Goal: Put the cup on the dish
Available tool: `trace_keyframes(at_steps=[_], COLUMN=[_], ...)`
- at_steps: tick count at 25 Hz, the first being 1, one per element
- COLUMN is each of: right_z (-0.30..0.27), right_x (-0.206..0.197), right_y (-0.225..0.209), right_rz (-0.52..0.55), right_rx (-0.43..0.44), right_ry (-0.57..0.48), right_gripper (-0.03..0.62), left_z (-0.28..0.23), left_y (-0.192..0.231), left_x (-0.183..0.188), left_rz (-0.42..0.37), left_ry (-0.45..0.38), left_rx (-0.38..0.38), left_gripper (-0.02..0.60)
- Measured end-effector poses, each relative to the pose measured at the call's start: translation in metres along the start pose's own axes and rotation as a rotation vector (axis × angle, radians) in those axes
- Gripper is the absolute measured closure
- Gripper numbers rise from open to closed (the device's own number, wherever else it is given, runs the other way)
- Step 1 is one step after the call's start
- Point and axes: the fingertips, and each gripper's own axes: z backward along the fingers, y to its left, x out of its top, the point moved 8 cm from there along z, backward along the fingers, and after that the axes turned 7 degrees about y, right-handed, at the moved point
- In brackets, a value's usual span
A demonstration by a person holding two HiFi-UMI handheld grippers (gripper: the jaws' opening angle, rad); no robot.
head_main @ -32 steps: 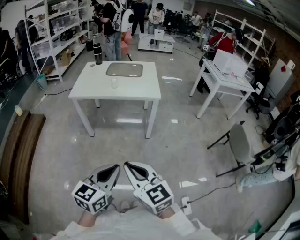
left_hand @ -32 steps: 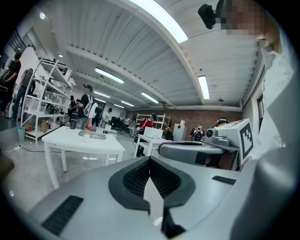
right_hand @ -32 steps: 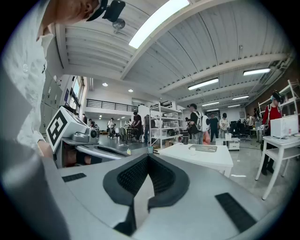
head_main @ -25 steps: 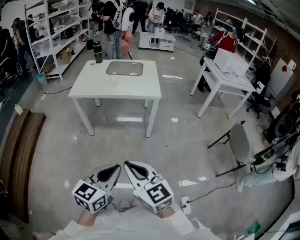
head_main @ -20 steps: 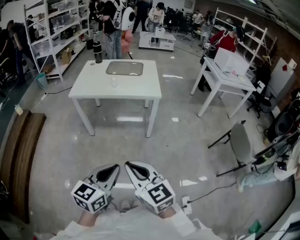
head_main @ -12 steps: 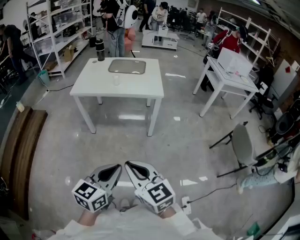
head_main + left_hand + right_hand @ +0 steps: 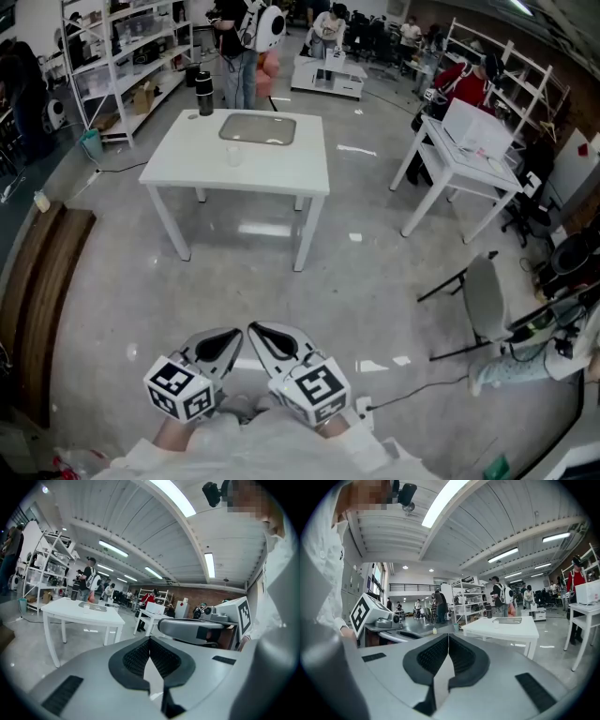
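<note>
Grey plastic jaws meet, empty, on the left gripper (image 7: 223, 343) and right gripper (image 7: 267, 339) near the person's body. Well beyond, on the white table (image 7: 281, 171), the small clear cup (image 7: 232, 156) stands just beside the rectangular dish (image 7: 258, 129). Closing that gap, then spreading one gripper, looks wise.

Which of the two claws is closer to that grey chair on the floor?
Right. The right claw is on the chair's side, though well apart from it. The left claw sits beside it on the other side, farther off.
</note>
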Motion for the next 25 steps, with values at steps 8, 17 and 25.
trace_keyframes(at_steps=[8, 17, 25], right_z=[0.0, -0.046, -0.13], right_x=[-0.016, -0.007, 0.045], right_y=[-0.007, -0.062, -0.115], right_rz=[-0.014, -0.024, 0.035], right_rx=[0.013, -0.054, -0.068], right_ry=[-0.015, 0.017, 0.012], right_gripper=[0.579, 0.579, 0.579], left_z=[-0.018, -0.053, -0.092], left_y=[0.002, 0.067, 0.147], left_x=[-0.022, 0.005, 0.076], left_rz=[0.052, 0.064, -0.086], left_ry=[0.039, 0.029, 0.056], left_rx=[0.003, 0.029, -0.021], left_gripper=[0.574, 0.572, 0.572])
